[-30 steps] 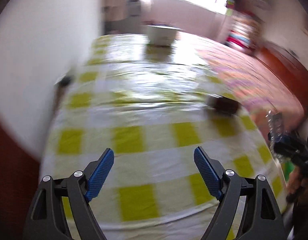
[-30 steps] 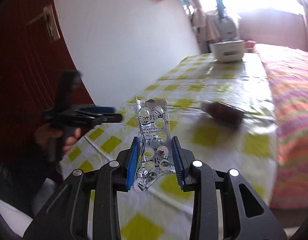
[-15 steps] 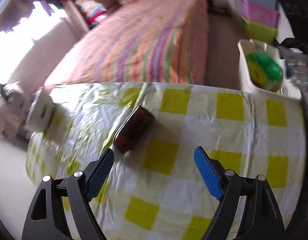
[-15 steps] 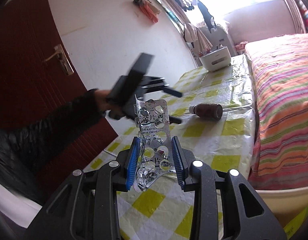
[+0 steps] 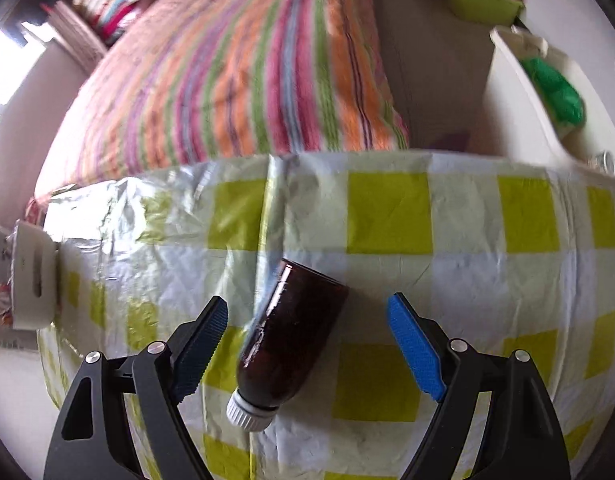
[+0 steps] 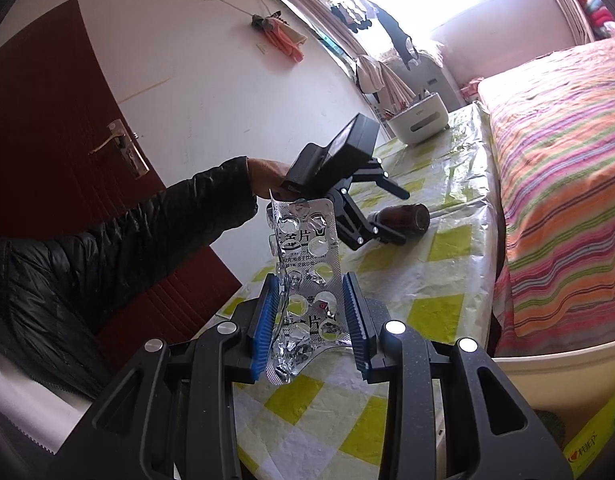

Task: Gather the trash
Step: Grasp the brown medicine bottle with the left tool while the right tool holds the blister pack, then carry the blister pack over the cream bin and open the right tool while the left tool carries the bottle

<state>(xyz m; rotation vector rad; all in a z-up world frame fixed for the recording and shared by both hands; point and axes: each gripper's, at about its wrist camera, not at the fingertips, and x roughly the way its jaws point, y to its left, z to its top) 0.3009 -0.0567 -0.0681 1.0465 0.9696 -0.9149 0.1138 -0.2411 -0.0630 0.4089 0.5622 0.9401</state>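
A brown bottle (image 5: 291,332) with a white cap lies on its side on the yellow-checked tablecloth (image 5: 387,216). My left gripper (image 5: 307,302) points down over it, open, with one finger on each side of the bottle and neither touching it. From the right wrist view the same bottle (image 6: 417,216) lies between the fingers of the left gripper (image 6: 405,217), which a hand in a black sleeve holds. My right gripper (image 6: 311,280) is shut on an empty silver blister pack (image 6: 307,248), held upright above the table's near end.
A white bin (image 5: 519,92) with a green bag (image 5: 555,92) inside stands past the table's edge, and its rim (image 6: 567,360) shows below my right gripper. A striped bed (image 5: 247,60) runs along the table. A white box (image 6: 419,120) sits at the far end.
My left gripper swung across the table, rolled over and came down around the brown bottle. The right gripper shifted a little with the blister pack still in it.
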